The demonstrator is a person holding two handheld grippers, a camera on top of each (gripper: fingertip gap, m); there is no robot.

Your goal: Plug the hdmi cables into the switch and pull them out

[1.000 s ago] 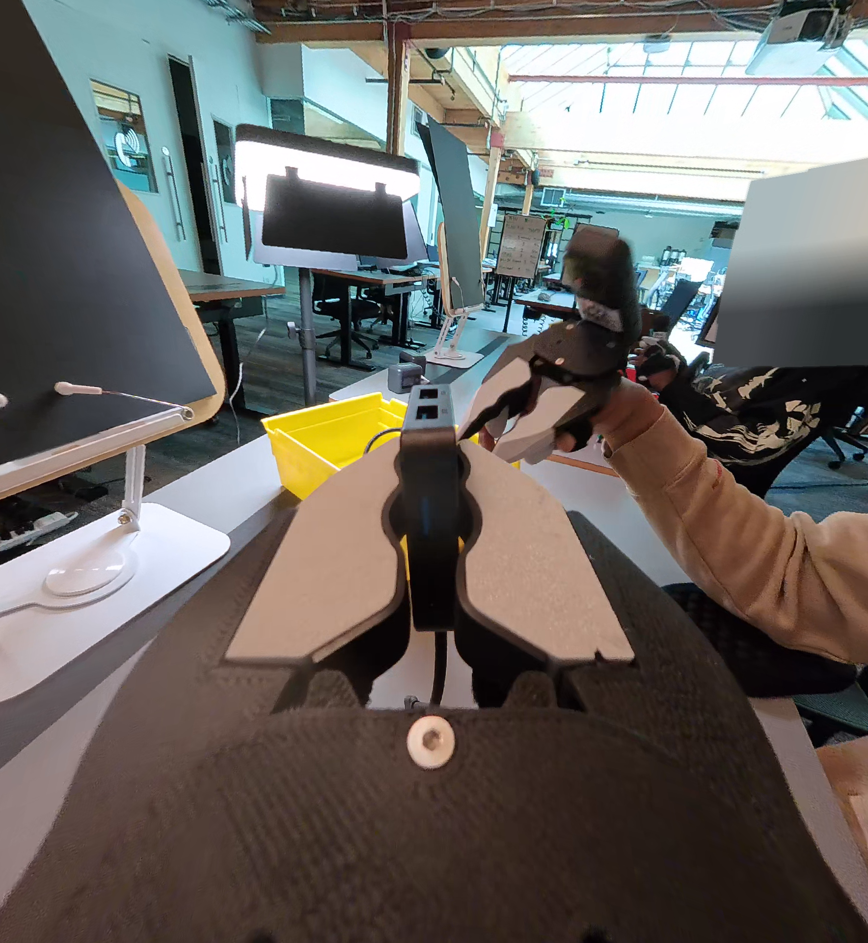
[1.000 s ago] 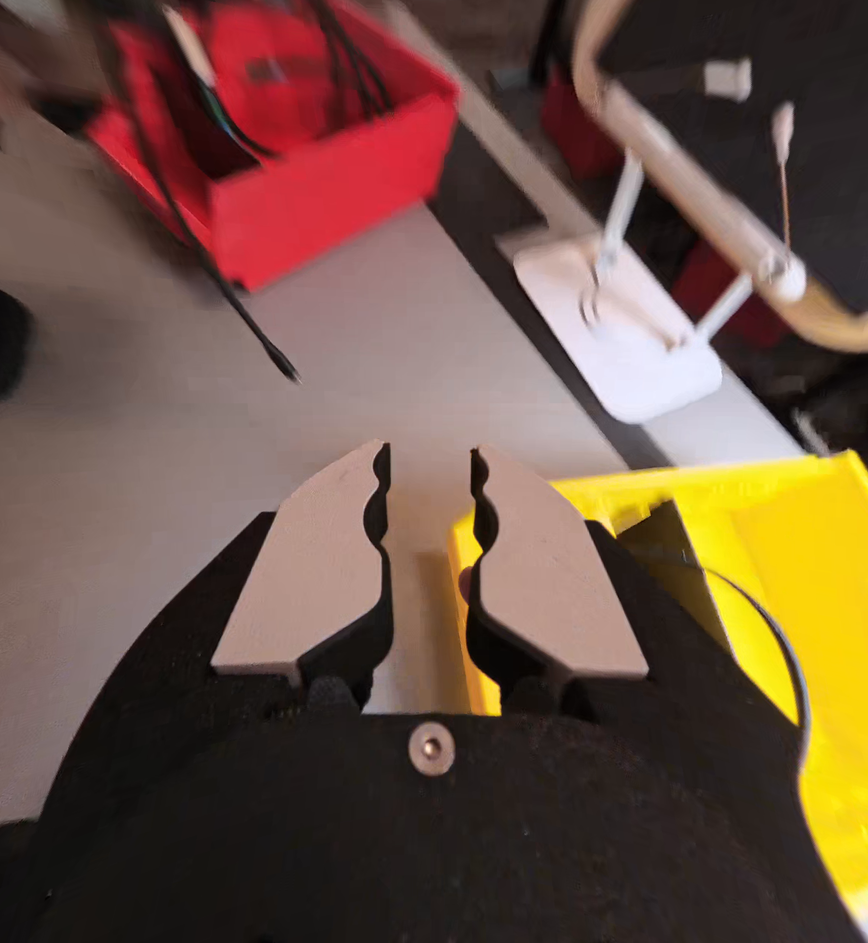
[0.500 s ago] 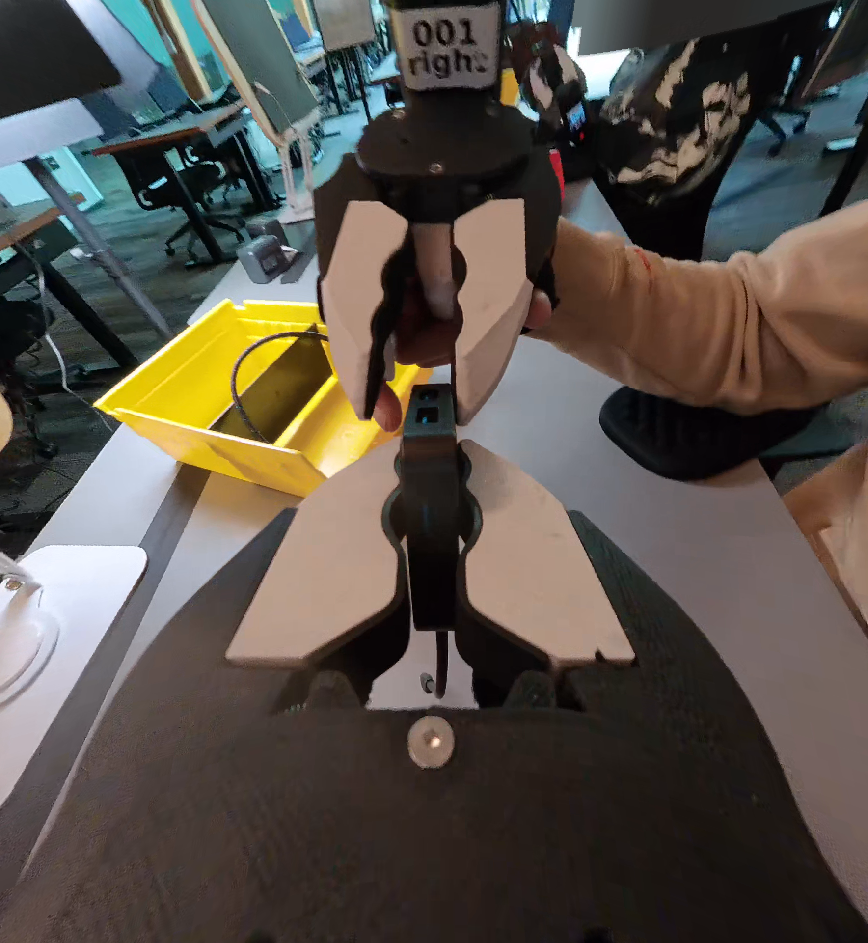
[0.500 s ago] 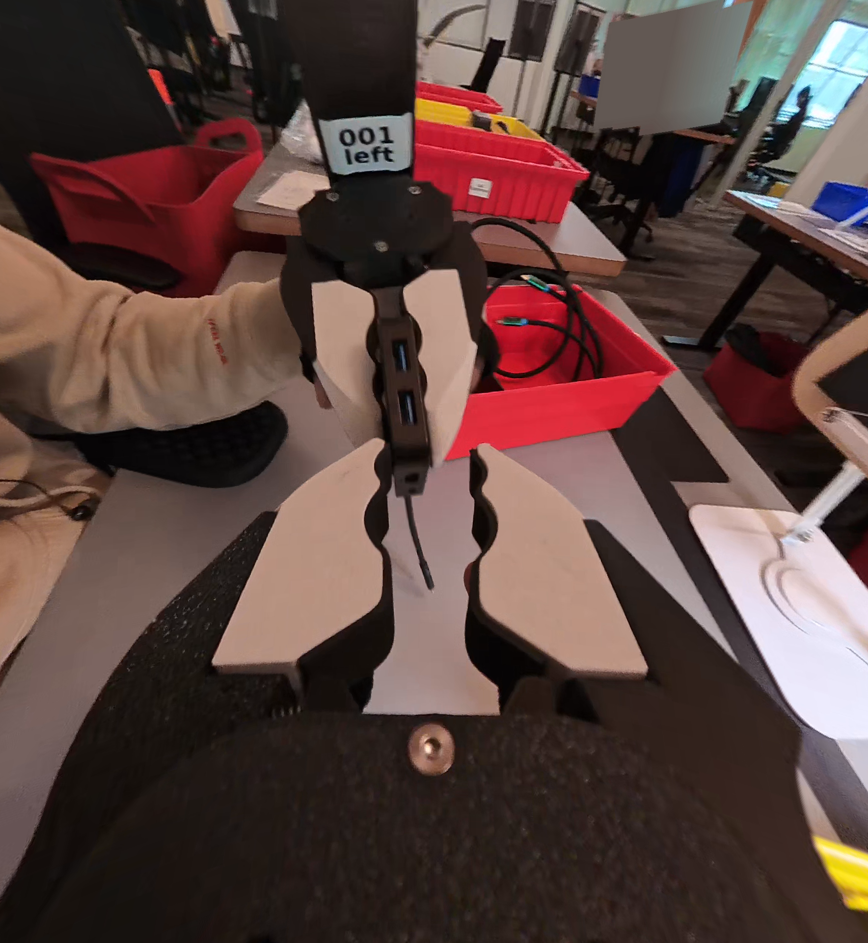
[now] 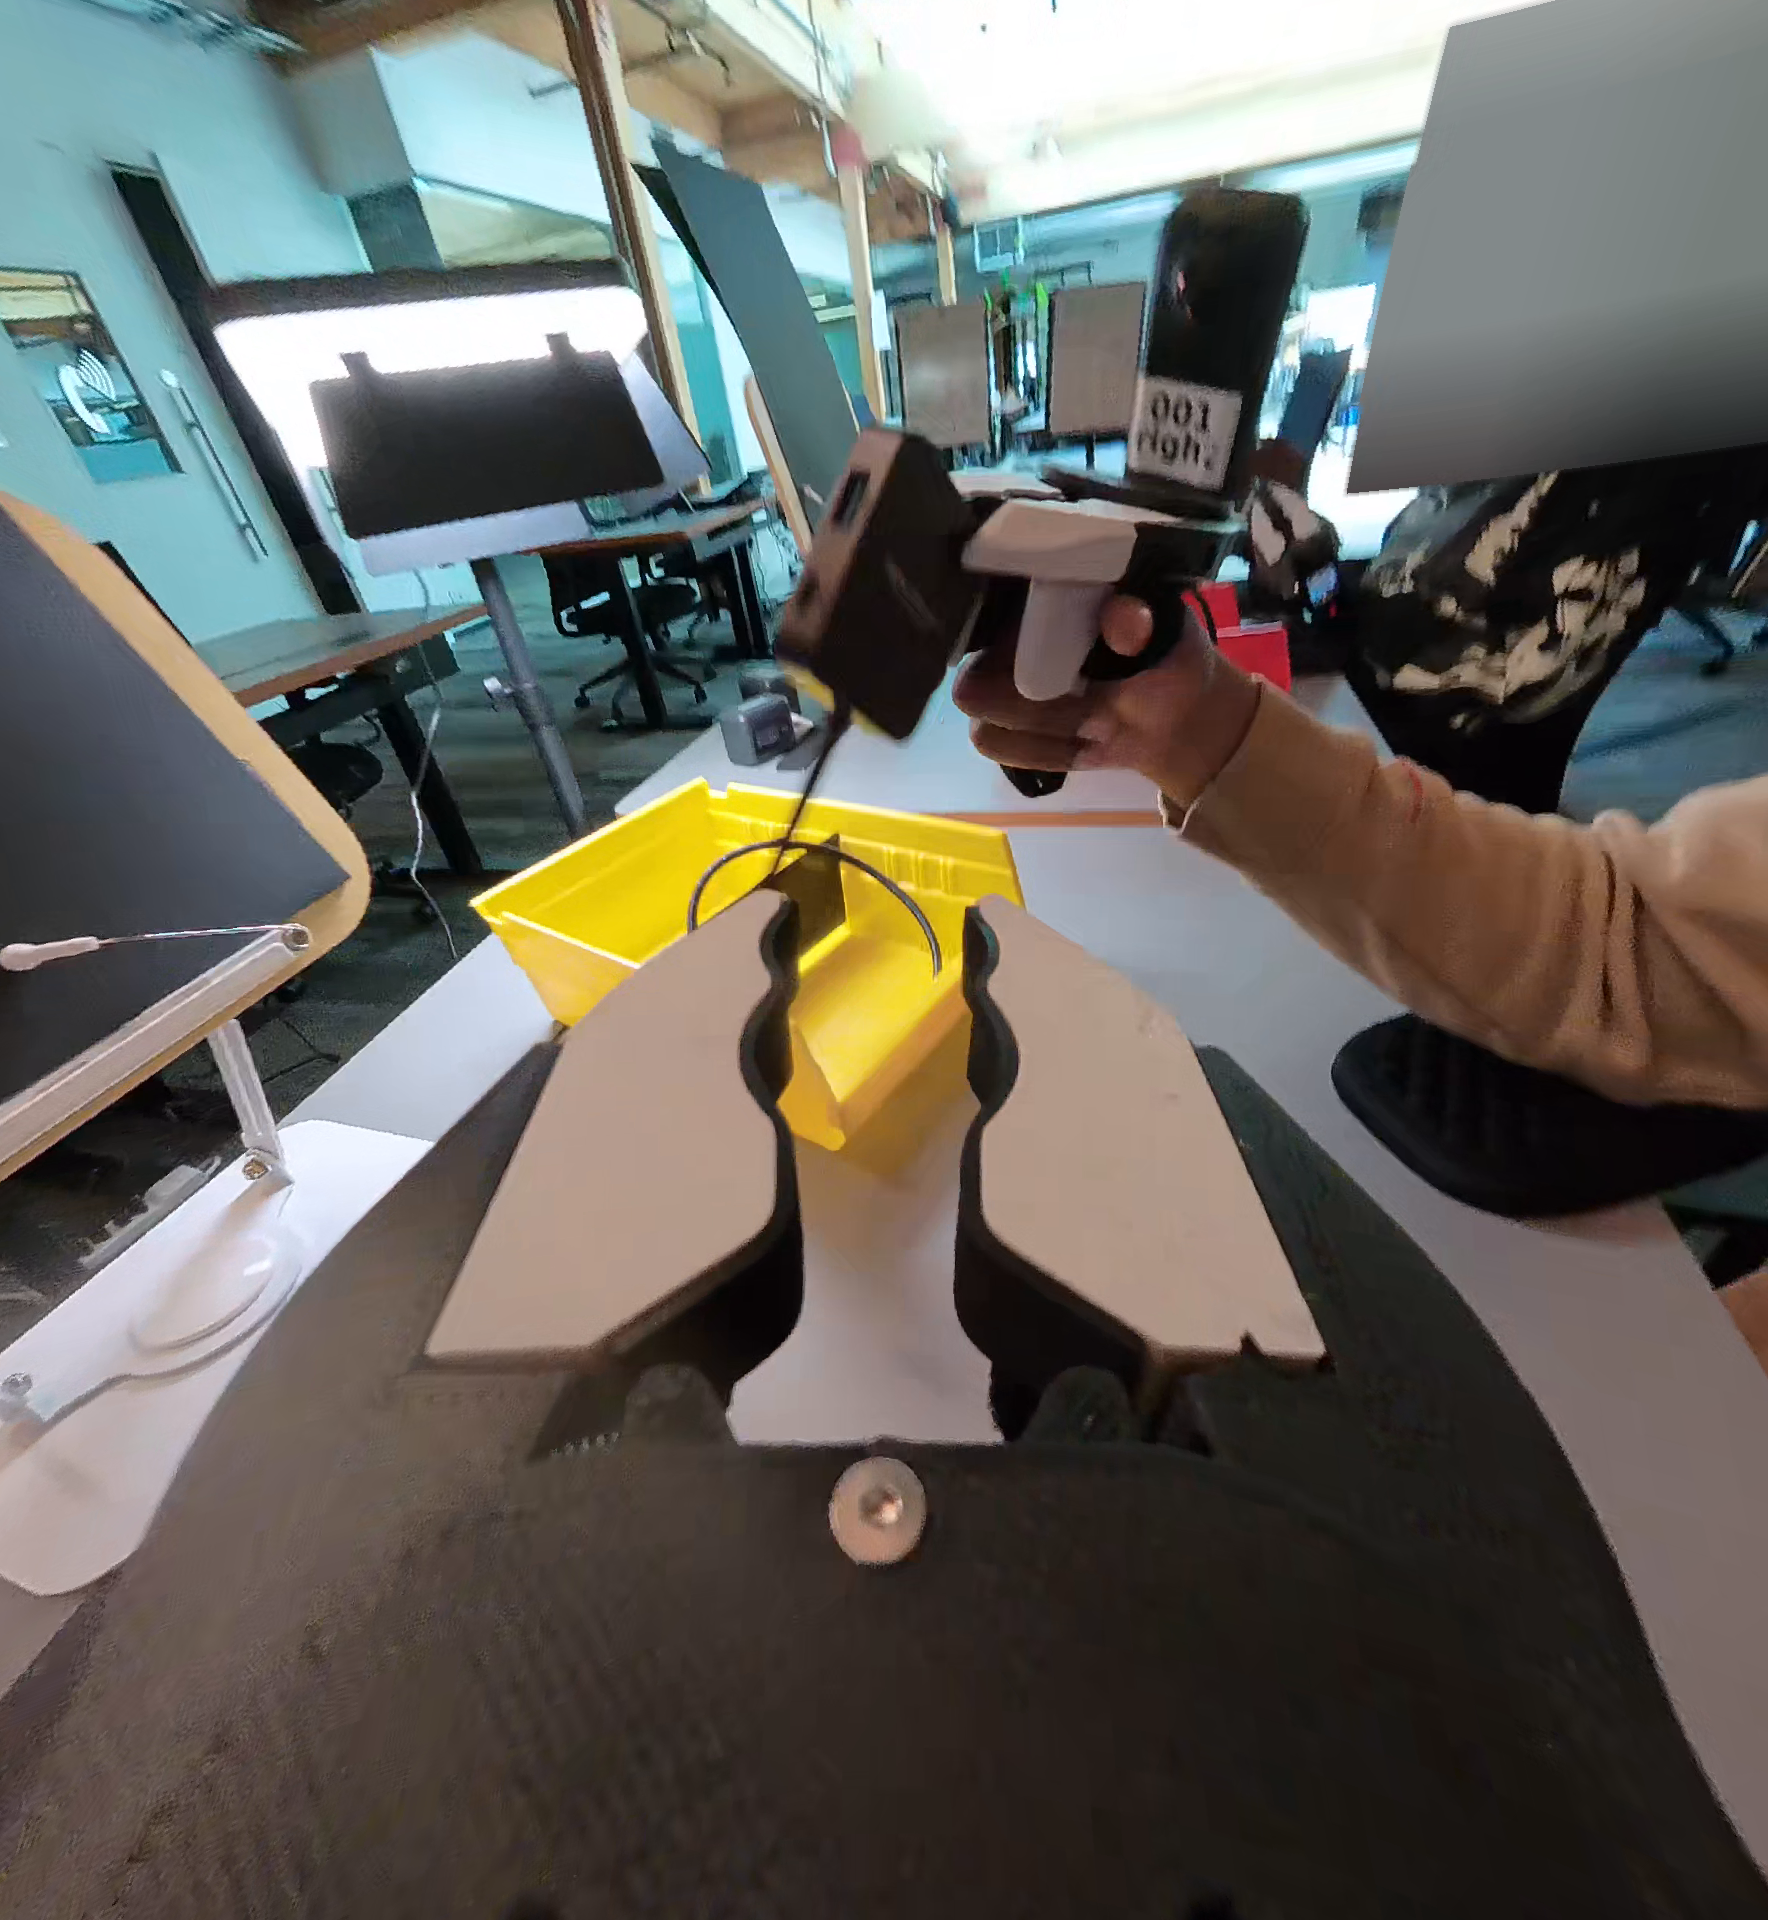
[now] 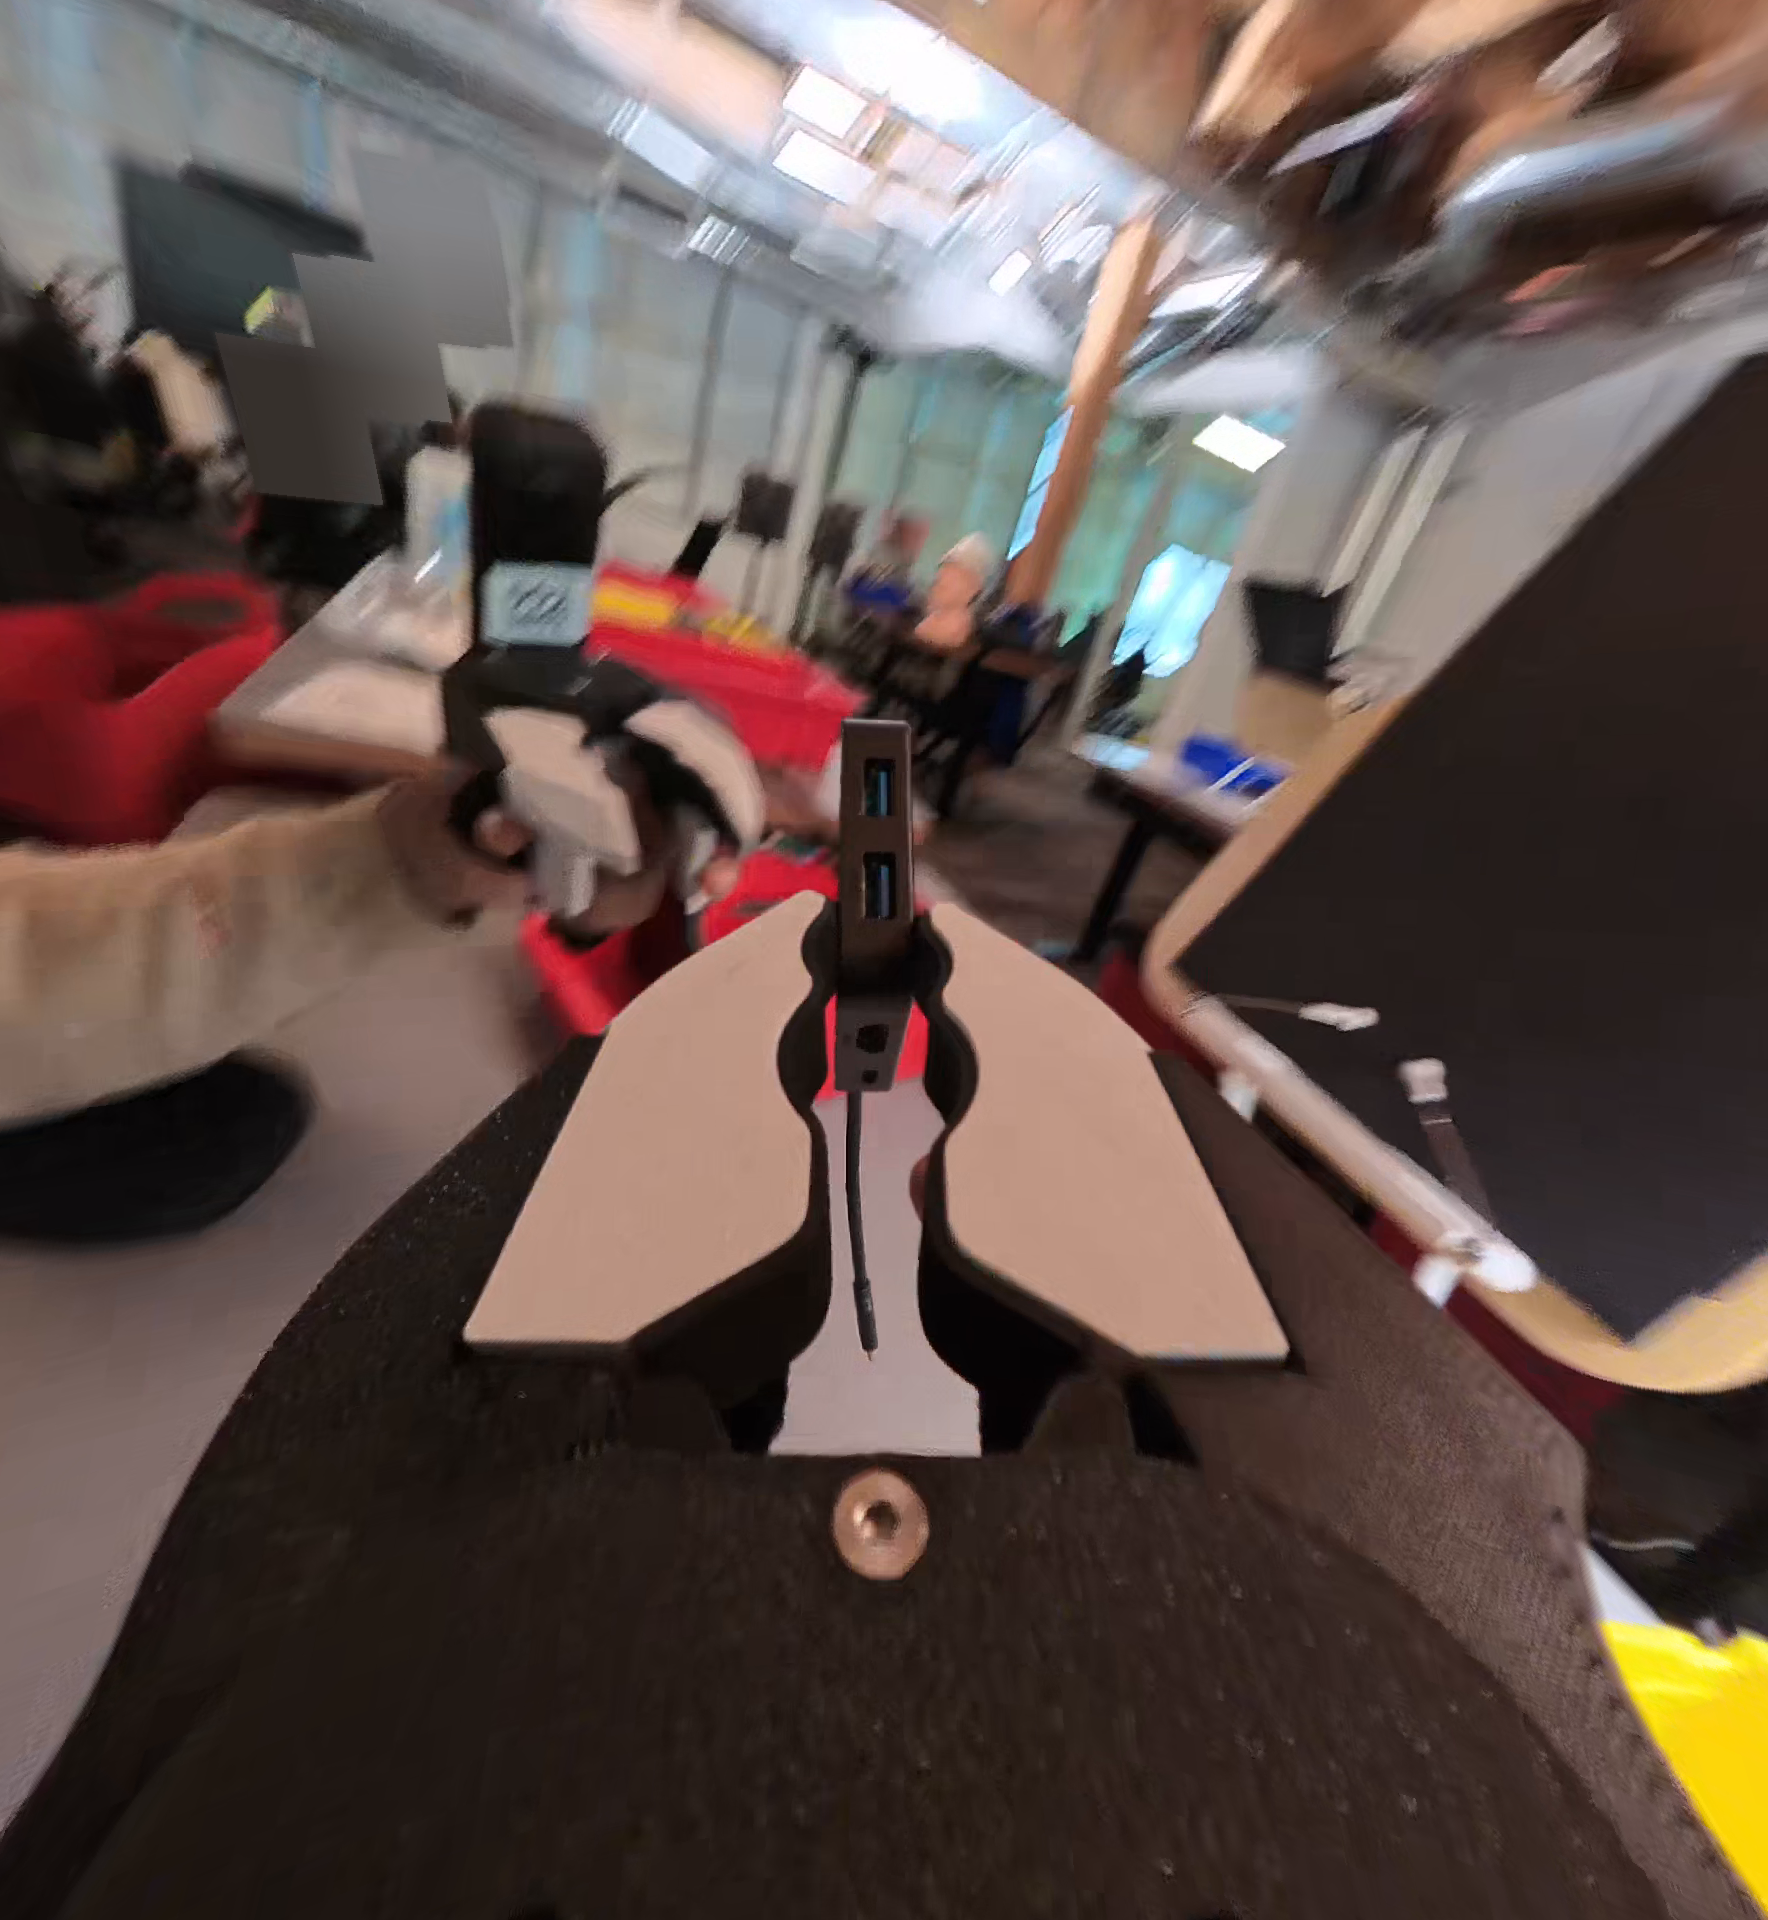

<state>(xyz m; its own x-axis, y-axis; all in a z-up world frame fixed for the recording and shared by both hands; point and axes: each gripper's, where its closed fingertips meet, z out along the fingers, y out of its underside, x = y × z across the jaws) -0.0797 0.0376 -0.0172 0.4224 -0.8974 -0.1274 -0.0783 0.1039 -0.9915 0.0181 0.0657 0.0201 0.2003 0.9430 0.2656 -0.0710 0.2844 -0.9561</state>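
Observation:
The switch [image 6: 872, 831], a slim black box with blue ports, stands upright between the fingers of my right gripper [image 6: 875, 914], which is shut on it. Its short cable tail [image 6: 859, 1226] hangs back between the fingers. In the left wrist view the right gripper [image 5: 937, 608] holds the switch [image 5: 875, 592] in the air above the yellow bin [image 5: 641, 894]. My left gripper [image 5: 875, 914] is open and empty over the table, in front of that bin. A black cable [image 5: 921, 925] loops inside the bin. The left gripper [image 6: 641, 790] shows blurred in the right wrist view.
A black board on a white stand [image 5: 132, 1351] sits at the left table edge. A red bin [image 6: 589, 977] lies behind the left gripper. A black wrist pad [image 5: 1534, 1122] lies under the person's sleeve at the right. The grey table [image 5: 1171, 935] runs ahead. Tip to tip, the grippers are about 12 centimeters apart.
The switch has passed from my left gripper to my right one. The left gripper has opened and drawn back. The right gripper has shut on the switch and carried it up and away.

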